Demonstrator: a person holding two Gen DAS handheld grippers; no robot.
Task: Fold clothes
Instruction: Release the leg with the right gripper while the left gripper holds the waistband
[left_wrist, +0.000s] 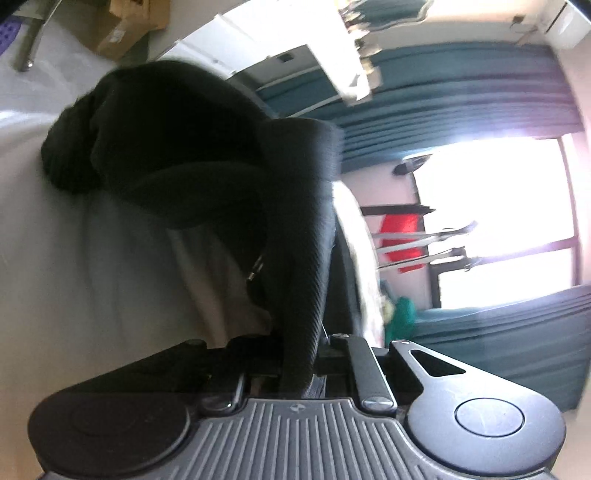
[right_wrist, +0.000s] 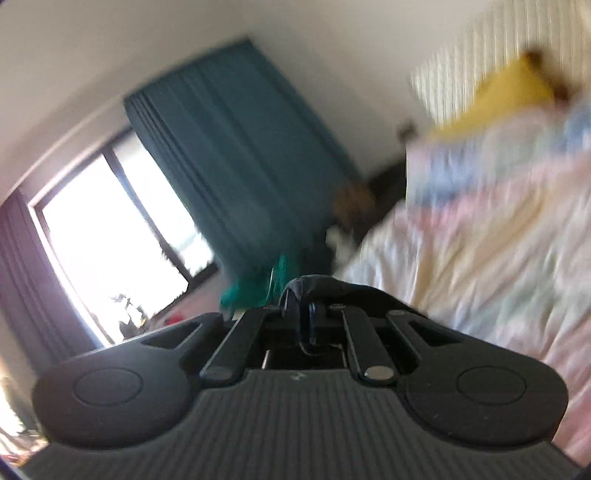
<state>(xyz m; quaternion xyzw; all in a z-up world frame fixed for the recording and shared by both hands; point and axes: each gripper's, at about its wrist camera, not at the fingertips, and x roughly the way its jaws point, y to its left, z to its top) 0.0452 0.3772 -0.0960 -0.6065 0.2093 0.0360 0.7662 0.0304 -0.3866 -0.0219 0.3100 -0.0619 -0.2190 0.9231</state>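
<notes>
teal curtains (right_wrist: 236, 155), cardboard box (left_wrist: 125, 26), window (right_wrist: 110, 229).

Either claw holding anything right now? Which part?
Left claw is shut on the black garment, gripping a ribbed edge band. Right claw pinches a fold of dark fabric; which part it is cannot be told.

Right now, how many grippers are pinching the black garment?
2. The left gripper clamps a ribbed fold of the black garment; the right gripper pinches a small dark edge, blurred, so probably the same garment.
</notes>
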